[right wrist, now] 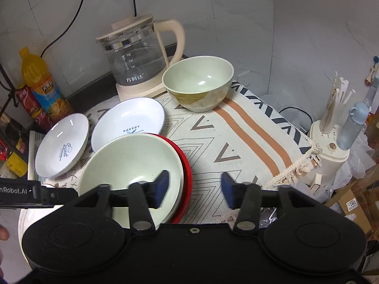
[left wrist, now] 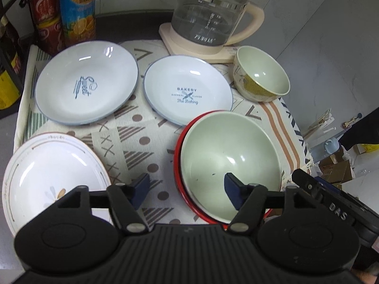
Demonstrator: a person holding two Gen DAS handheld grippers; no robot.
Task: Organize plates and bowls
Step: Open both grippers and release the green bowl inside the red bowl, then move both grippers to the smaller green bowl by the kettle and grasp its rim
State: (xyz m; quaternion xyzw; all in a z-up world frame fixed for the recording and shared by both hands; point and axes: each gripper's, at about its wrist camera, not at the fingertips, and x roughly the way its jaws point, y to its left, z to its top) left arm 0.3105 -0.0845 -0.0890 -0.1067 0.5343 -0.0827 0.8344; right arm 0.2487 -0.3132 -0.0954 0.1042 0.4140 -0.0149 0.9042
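Observation:
A large pale green bowl (left wrist: pixel 227 163) sits nested in a red bowl (left wrist: pixel 176 165) on the patterned cloth. My left gripper (left wrist: pixel 187 189) is open and straddles their near left rim, one pad over the bowl's inside and one over the cloth. My right gripper (right wrist: pixel 195 185) is open too and straddles the right rim of the green bowl (right wrist: pixel 128 165) and red bowl (right wrist: pixel 187 165), with no pad pressing. Farther back lie a "Sweet" plate (left wrist: pixel 86 82), a "Bakery" plate (left wrist: pixel 187 92) and a small green bowl (left wrist: pixel 260 74). A flower plate (left wrist: pixel 52 179) lies near left.
A glass kettle (left wrist: pixel 208 16) on a cream base stands at the back. A juice bottle (left wrist: pixel 75 11) and red cans (left wrist: pixel 45 4) crowd the back left corner. The cloth (right wrist: pixel 236 142) ends at a fringed right edge; a straw holder (right wrist: pixel 336 108) and boxes stand beyond it.

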